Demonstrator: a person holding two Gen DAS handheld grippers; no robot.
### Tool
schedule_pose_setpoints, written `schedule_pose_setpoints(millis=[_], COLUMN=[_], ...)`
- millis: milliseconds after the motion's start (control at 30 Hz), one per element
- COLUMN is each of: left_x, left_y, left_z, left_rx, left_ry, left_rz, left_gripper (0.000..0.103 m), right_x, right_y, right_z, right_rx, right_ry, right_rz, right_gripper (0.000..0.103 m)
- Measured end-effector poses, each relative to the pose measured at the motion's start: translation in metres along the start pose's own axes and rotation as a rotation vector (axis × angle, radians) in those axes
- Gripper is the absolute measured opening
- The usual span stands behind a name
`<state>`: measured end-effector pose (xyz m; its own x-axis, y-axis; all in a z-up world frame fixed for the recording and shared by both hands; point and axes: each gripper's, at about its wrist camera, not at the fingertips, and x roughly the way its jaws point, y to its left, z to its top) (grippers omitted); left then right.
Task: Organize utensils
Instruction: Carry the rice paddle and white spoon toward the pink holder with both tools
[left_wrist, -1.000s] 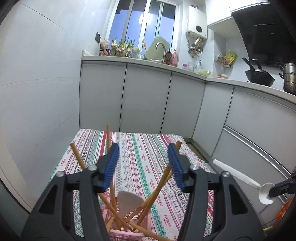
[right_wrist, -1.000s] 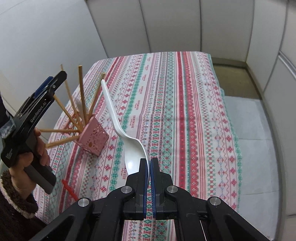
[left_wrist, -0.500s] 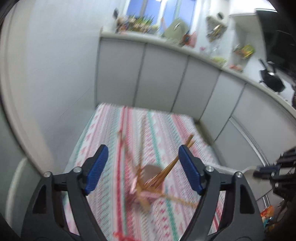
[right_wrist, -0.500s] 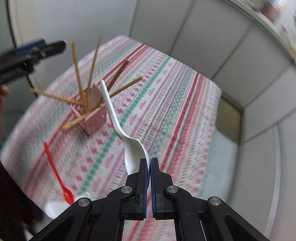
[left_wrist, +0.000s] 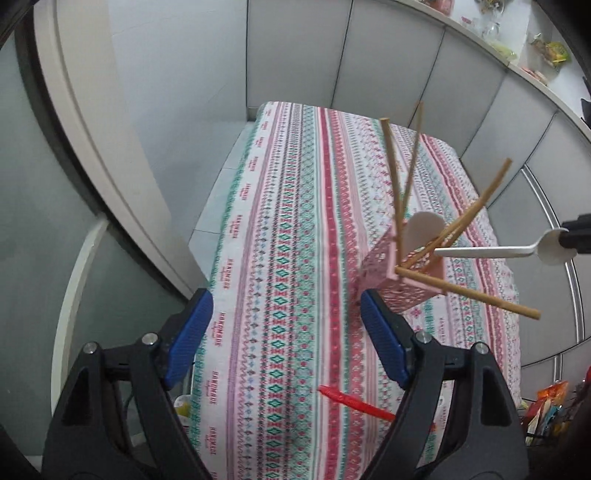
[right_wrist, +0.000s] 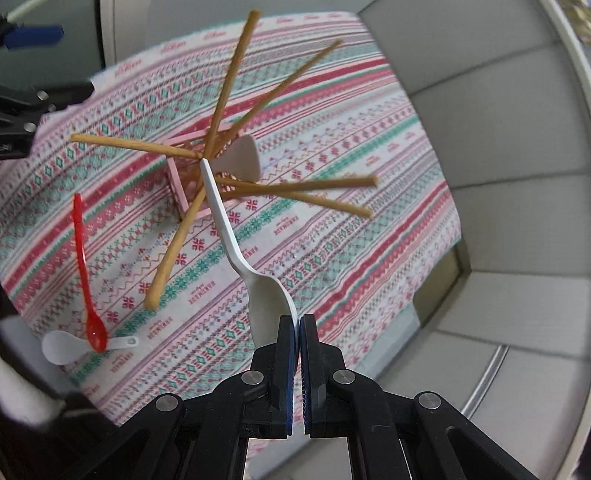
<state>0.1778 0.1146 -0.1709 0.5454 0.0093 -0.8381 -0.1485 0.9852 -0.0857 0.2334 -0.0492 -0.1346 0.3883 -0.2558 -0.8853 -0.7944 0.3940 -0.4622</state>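
Observation:
A pink perforated holder (left_wrist: 388, 273) (right_wrist: 184, 184) stands on the striped tablecloth with several wooden chopsticks (right_wrist: 229, 74) fanned out of it and a white spoon bowl (right_wrist: 245, 155) sticking up inside. My right gripper (right_wrist: 299, 325) is shut on the bowl of a long white spoon (right_wrist: 225, 225) (left_wrist: 487, 252); the handle tip hangs just over the holder's mouth. My left gripper (left_wrist: 288, 339) is open and holds nothing, left of and nearer than the holder. A red spoon (right_wrist: 83, 258) (left_wrist: 354, 401) and a small white spoon (right_wrist: 59, 347) lie on the cloth.
The table (left_wrist: 295, 192) is narrow, with a wall and door frame (left_wrist: 96, 147) on one side and grey cabinet fronts (left_wrist: 406, 74) beyond and beside it. One chopstick (right_wrist: 173, 243) leans far out toward the red spoon.
My left gripper's jaws widened, it drew off to the left of the holder and tipped downward. The right gripper rolled and swung the white spoon in until its handle tip is over the holder.

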Motion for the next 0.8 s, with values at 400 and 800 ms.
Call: schedule_pose_setpoints(millis=[400,800], left_x=[0.014,0.018], left_y=[0.009,0.016], left_z=[0.001,0.001], left_rx=[-0.009,-0.029], left_ry=[0.044,0.065], left_rz=[-0.036,-0.041], left_gripper=[0.082,0.082], right_x=[0.038,0.035], right_y=[0.022,0.02], right_z=[0.06,0.098], right_rx=[-0.203,-0.128], right_ry=[0.183,0.128], right_rz=[-0.027,-0.001], right_gripper=[0.002,0.006])
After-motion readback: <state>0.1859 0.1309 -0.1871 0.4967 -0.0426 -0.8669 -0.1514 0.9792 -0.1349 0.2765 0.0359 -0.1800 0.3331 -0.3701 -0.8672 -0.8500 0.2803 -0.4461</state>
